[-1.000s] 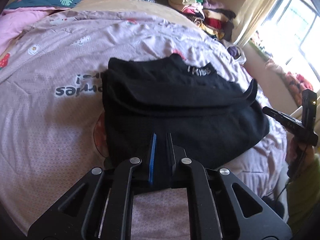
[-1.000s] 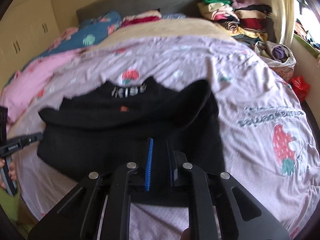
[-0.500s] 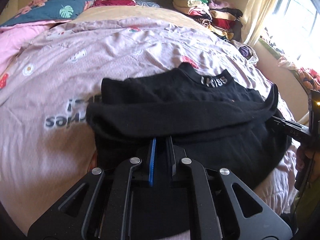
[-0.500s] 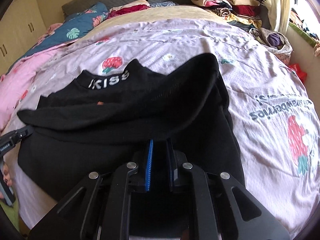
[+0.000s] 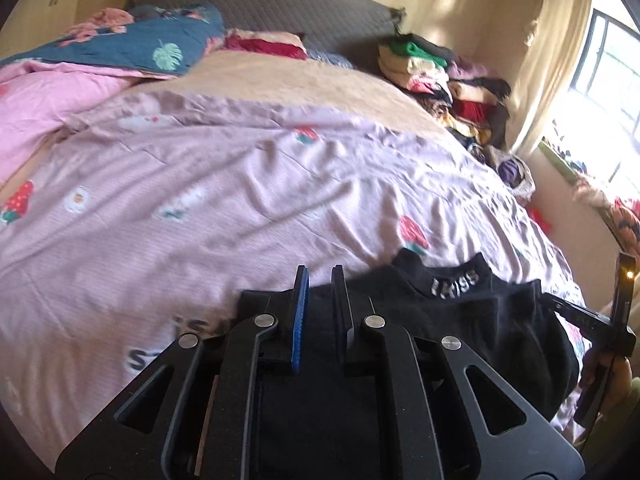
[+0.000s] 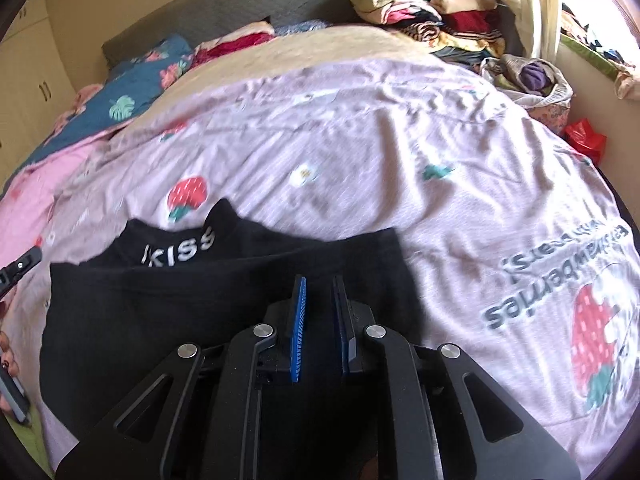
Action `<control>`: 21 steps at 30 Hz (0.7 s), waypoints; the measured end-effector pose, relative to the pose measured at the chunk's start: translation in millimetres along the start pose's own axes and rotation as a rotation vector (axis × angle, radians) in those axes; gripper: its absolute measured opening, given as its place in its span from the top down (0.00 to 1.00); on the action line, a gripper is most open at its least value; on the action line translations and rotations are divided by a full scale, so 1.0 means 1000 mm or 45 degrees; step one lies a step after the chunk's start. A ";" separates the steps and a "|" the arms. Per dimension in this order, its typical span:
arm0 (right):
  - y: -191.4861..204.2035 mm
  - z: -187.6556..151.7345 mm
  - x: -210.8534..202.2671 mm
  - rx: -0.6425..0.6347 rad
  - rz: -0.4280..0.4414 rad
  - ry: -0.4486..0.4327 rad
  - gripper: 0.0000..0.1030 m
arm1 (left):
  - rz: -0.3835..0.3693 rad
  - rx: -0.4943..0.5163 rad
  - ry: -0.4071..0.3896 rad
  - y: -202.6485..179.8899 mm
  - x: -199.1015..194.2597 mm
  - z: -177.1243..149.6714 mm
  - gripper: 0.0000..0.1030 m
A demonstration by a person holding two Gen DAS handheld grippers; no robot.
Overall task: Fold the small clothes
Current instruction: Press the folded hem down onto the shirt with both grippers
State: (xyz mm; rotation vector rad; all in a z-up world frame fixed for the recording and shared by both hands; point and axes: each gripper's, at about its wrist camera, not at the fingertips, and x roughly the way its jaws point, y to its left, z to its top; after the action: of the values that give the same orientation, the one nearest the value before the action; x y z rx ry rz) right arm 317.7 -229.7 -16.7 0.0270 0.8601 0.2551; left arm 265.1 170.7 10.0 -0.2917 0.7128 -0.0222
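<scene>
A black top (image 5: 460, 320) with white "KISS" lettering on its collar lies folded on the lilac strawberry-print bedspread (image 5: 200, 200). It also shows in the right wrist view (image 6: 180, 300). My left gripper (image 5: 320, 276) sits over the top's left side, its jaws a narrow gap apart with black cloth behind them. My right gripper (image 6: 320, 284) sits over the top's right side, jaws likewise a narrow gap apart. Whether either still pinches cloth is unclear. The right gripper also shows at the right edge of the left wrist view (image 5: 592, 320).
A pile of folded clothes (image 5: 440, 76) stands at the bed's far right corner by the curtain. A blue leaf-print quilt (image 5: 140, 44) and pink blanket (image 5: 40, 104) lie at the far left. A bag of clothes (image 6: 532, 80) and a red bag (image 6: 586, 140) sit beside the bed.
Both grippers carried the top's lower edge forward over the garment towards the collar. The fold now lies flat, and both cameras look farther up the bed.
</scene>
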 end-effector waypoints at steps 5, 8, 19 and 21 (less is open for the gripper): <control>-0.018 -0.001 -0.004 -0.011 -0.019 0.011 0.65 | 0.022 -0.064 0.055 0.025 0.001 -0.012 0.82; -0.018 -0.001 0.001 -0.049 -0.022 0.037 0.65 | 0.003 -0.089 0.134 0.034 0.013 -0.027 0.72; -0.018 -0.001 0.015 -0.018 -0.023 0.041 0.98 | -0.068 -0.121 0.137 0.036 0.023 -0.036 0.95; -0.023 0.003 0.003 0.004 -0.012 -0.022 0.98 | -0.076 -0.102 0.091 0.033 0.012 -0.031 0.97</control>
State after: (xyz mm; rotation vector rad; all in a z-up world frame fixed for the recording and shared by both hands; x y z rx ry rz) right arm 326.8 -250.7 -19.5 0.0280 0.8433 0.2441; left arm 251.6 192.6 -28.7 -0.3903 0.7771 -0.0610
